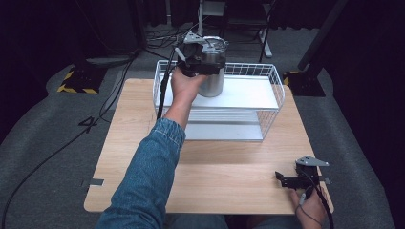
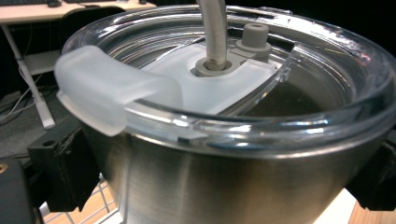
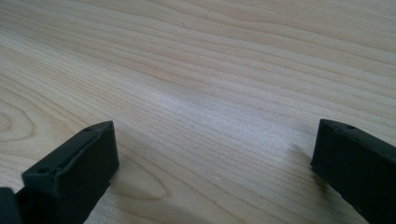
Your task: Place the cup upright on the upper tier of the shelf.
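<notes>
A stainless steel tumbler (image 1: 213,81) with a clear lid (image 2: 224,88) and a straw stands upright at the top shelf (image 1: 248,93) of a white wire rack. Whether its base touches the shelf I cannot tell. My left gripper (image 1: 205,61) is shut on the tumbler just below the lid. In the left gripper view the tumbler's steel wall (image 2: 224,186) spans the space between the two black jaws. My right gripper (image 1: 282,179) rests low at the table's front right, open. Its jaws stand wide apart over bare wood (image 3: 215,158).
The wire rack (image 1: 274,81) has two white shelves and occupies the back half of the wooden table (image 1: 224,171). Bare wood lies in front of it. Cables and stand bases lie on the grey floor behind and to the left.
</notes>
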{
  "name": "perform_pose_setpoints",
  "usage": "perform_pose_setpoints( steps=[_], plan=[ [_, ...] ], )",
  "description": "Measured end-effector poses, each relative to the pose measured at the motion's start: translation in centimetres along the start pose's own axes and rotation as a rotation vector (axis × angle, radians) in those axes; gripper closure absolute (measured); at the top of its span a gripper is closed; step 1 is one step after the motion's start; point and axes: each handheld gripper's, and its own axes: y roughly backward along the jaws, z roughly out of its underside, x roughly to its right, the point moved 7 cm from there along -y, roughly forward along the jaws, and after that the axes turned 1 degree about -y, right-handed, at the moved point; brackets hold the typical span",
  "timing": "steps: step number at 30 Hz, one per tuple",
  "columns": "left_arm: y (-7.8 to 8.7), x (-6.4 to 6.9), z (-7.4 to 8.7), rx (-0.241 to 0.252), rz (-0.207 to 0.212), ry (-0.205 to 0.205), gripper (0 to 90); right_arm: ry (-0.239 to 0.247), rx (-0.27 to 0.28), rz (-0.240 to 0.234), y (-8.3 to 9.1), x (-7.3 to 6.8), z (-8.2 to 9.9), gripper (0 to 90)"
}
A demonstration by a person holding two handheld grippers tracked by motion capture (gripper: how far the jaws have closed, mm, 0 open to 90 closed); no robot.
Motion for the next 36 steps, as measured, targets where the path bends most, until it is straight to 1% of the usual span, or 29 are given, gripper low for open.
perform_pose_setpoints(
  steps=[7, 8, 9, 12, 19, 24, 27, 30, 31, 32, 36],
  plan=[
    [-0.2, 0.3, 0.1, 0.006, -0.009, -0.022, 3.7, 0.0, 0.0, 0.0, 0.0, 0.0, 0.0, 0.5],
    [-0.3, 0.4, 0.1, 0.003, -0.015, -0.036, 3.7, 0.0, 0.0, 0.0, 0.0, 0.0, 0.0, 0.5],
    [-0.3, 0.5, 0.2, 0.004, -0.02, -0.041, 3.7, 0.0, 0.0, 0.0, 0.0, 0.0, 0.0, 0.5],
    [-0.3, 0.5, 0.2, 0.005, -0.019, -0.042, 3.6, 0.0, 0.0, 0.0, 0.0, 0.0, 0.0, 0.5],
    [-0.3, 0.4, 0.2, 0.005, -0.01, -0.037, 3.1, 0.0, 0.0, 0.0, 0.0, 0.0, 0.0, 0.5],
    [-0.5, 0.3, 0.3, 0.001, 0.005, 0.0, 0.0, 0.0, 0.0, 0.0, 0.0, 0.0, 0.0, 0.6],
    [-0.4, 0.3, 0.3, 0.004, 0.006, -0.01, 0.0, 0.0, 0.0, 0.0, 0.0, 0.0, 0.0, 0.5],
    [-0.1, 0.3, 0.0, 0.019, -0.003, -0.048, 0.0, 0.0, 0.0, 0.0, 0.0, 0.0, 0.0, 0.5],
    [-0.1, 0.3, 0.0, 0.019, -0.003, -0.048, 0.0, 0.0, 0.0, 0.0, 0.0, 0.0, 0.0, 0.5],
    [0.1, 0.3, -0.1, 0.028, -0.008, -0.063, 0.0, 0.0, 0.0, 0.0, 0.0, 0.0, 0.0, 0.5],
    [0.6, 0.3, -0.3, 0.047, 0.008, -0.071, 0.0, 0.0, 0.0, 0.0, 0.0, 0.0, 0.0, 0.6]
  ],
)
